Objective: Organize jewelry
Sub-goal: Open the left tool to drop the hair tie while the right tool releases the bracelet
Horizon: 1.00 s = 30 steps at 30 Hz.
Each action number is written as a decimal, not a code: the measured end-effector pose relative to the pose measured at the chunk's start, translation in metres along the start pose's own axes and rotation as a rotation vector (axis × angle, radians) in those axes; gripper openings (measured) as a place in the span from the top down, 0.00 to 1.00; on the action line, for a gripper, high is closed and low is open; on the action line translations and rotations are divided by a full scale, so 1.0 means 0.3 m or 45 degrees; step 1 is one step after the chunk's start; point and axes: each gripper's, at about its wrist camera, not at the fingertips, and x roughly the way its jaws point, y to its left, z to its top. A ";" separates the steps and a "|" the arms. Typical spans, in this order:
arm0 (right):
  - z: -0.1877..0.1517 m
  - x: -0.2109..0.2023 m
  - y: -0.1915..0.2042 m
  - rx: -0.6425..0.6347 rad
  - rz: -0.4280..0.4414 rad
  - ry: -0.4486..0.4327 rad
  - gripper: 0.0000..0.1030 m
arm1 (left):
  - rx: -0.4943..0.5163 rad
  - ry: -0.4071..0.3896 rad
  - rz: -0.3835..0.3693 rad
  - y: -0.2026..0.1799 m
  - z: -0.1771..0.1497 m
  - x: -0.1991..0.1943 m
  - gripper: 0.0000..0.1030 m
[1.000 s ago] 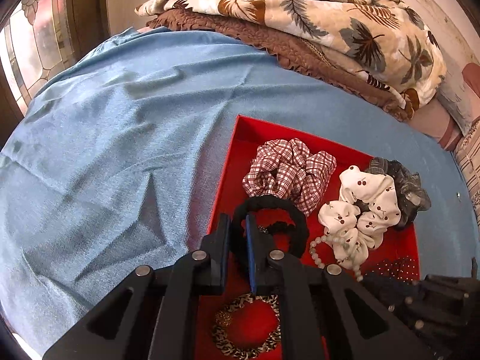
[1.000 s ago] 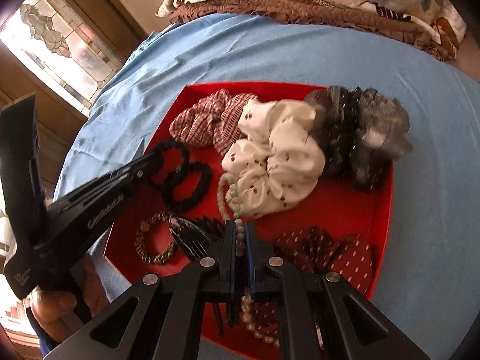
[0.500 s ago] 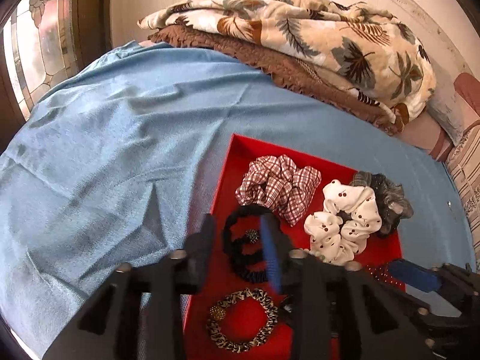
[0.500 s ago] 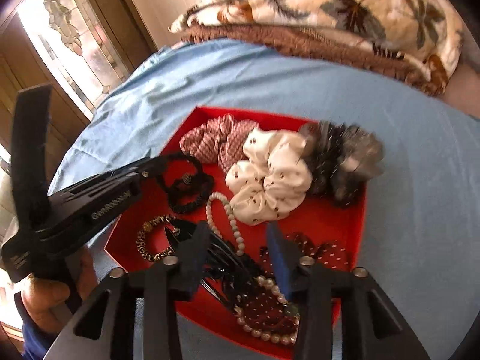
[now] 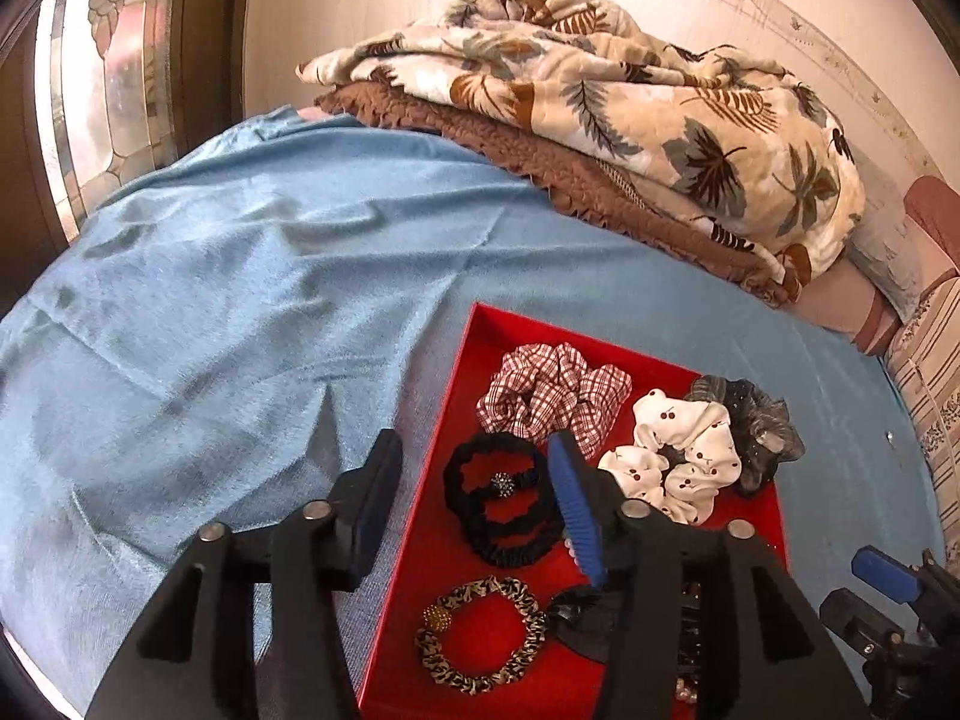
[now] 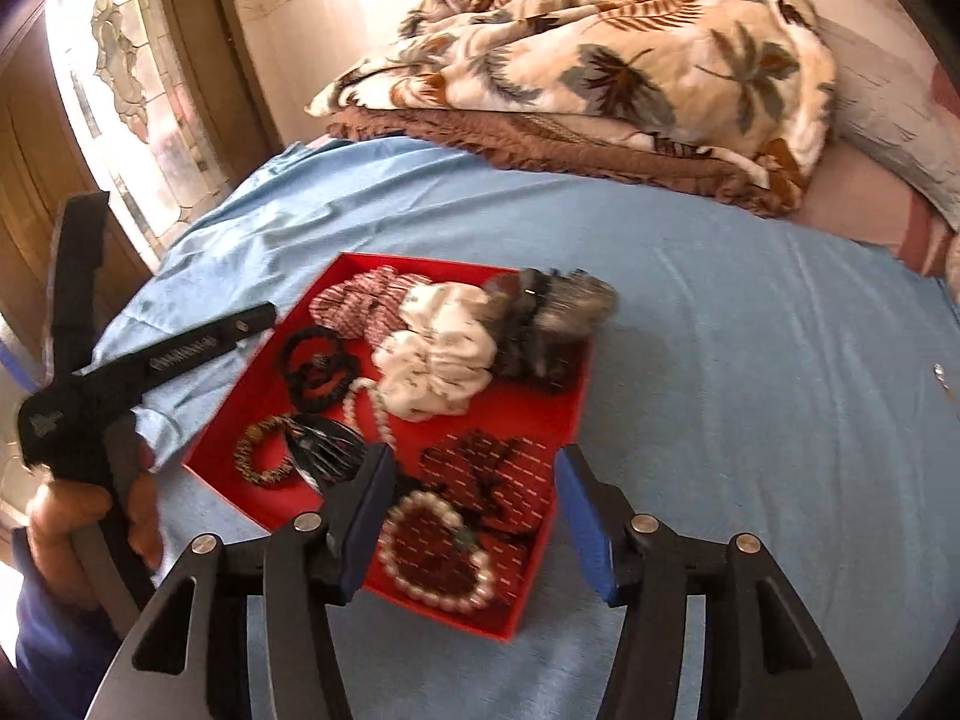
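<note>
A red tray (image 5: 457,372) on the blue sheet holds a plaid scrunchie (image 5: 552,390), a white one (image 5: 672,462), a grey one (image 5: 756,420), two black hair ties (image 5: 498,498) and a leopard tie (image 5: 480,636). My left gripper (image 5: 474,450) hovers over the black ties, jaws opening, pads touching nothing. In the right wrist view my right gripper (image 6: 475,459) hangs above the tray's near corner, jaws opening and empty. Below it lie a pearl bracelet (image 6: 441,598), a red dotted bow (image 6: 498,474) and a black claw clip (image 6: 327,450). A hand (image 6: 60,516) holds the left gripper (image 6: 264,318).
Folded leaf-print and brown blankets (image 5: 600,90) are stacked at the far side of the bed. A stained-glass window (image 5: 120,60) is at the left, a pillow (image 5: 924,228) at the right. A small metal item (image 6: 939,372) lies on the blue sheet (image 6: 750,420).
Both grippers went from shut to open. The left let go of a black hair tie, the right let go of the pearl strand, and both drew up and back from the tray.
</note>
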 end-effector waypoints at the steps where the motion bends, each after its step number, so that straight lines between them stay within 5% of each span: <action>1: -0.004 0.004 -0.008 0.004 -0.018 0.003 0.40 | 0.004 -0.008 0.006 -0.003 -0.001 -0.005 0.50; 8: 0.158 0.054 -0.035 -0.051 -0.107 -0.065 0.41 | -0.007 -0.021 -0.002 -0.003 -0.008 -0.026 0.49; 12: 0.271 0.178 -0.071 -0.001 -0.212 -0.005 0.75 | -0.019 -0.026 -0.001 0.002 -0.008 -0.030 0.49; 16: 0.309 0.319 -0.096 -0.003 -0.294 0.100 0.77 | -0.028 -0.024 0.006 0.011 -0.003 -0.023 0.49; 21: 0.263 0.340 -0.119 0.048 -0.169 0.205 0.77 | -0.019 -0.039 0.037 0.007 0.004 -0.022 0.49; 30: 0.163 0.143 -0.147 0.092 -0.038 0.144 0.72 | 0.084 -0.156 0.192 -0.036 -0.011 -0.075 0.37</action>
